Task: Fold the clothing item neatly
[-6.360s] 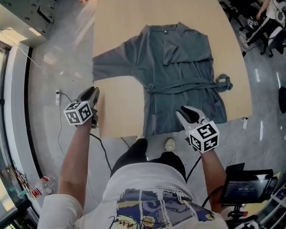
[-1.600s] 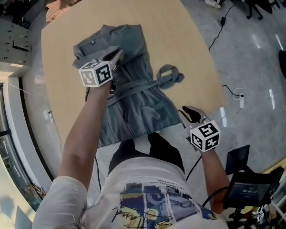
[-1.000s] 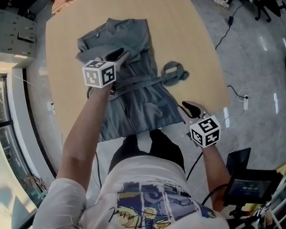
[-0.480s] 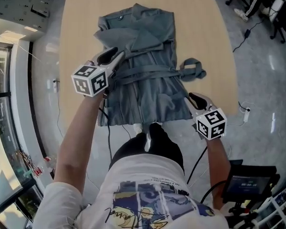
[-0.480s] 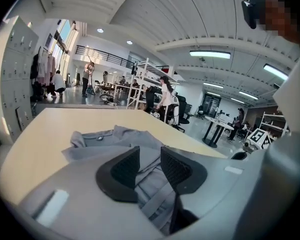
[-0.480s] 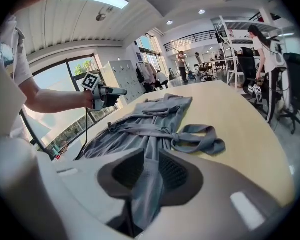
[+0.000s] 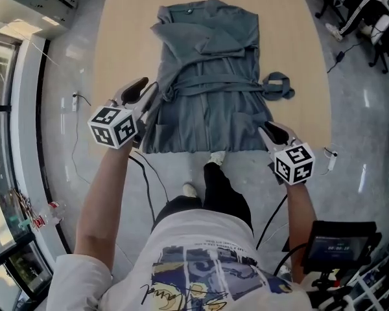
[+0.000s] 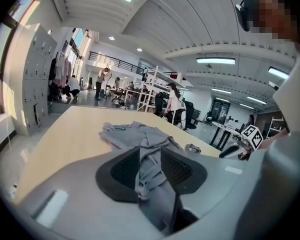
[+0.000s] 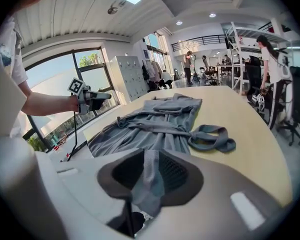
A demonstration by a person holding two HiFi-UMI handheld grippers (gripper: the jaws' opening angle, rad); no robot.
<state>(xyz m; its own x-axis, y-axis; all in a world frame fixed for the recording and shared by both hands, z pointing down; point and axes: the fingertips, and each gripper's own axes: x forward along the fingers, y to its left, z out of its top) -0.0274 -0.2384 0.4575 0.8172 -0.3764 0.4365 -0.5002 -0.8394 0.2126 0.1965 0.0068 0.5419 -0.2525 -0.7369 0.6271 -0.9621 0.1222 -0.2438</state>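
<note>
A grey robe (image 7: 211, 76) lies lengthwise on the wooden table (image 7: 126, 31), collar far, hem at the near edge, both sleeves folded in over the chest. Its tied belt crosses the waist, and the loose belt end (image 7: 277, 86) curls on the right. My left gripper (image 7: 142, 94) is at the robe's left edge below the waist, shut on a bunch of grey fabric (image 8: 149, 169). My right gripper (image 7: 268, 131) is at the near right hem corner, shut on a fold of fabric (image 9: 149, 176). From the right gripper view the robe (image 9: 160, 116) stretches away towards the left gripper (image 9: 92, 98).
The near table edge runs just under the hem, with the person's shoe (image 7: 217, 157) below it. Cables trail over the grey floor (image 7: 74, 102) on the left. A monitor (image 7: 337, 248) stands at the lower right, office chairs at the upper right. People stand far behind the table.
The left gripper has drawn back from the robe's chest to its near left edge. The right gripper stays at the right hem corner. The robe now lies straight in view.
</note>
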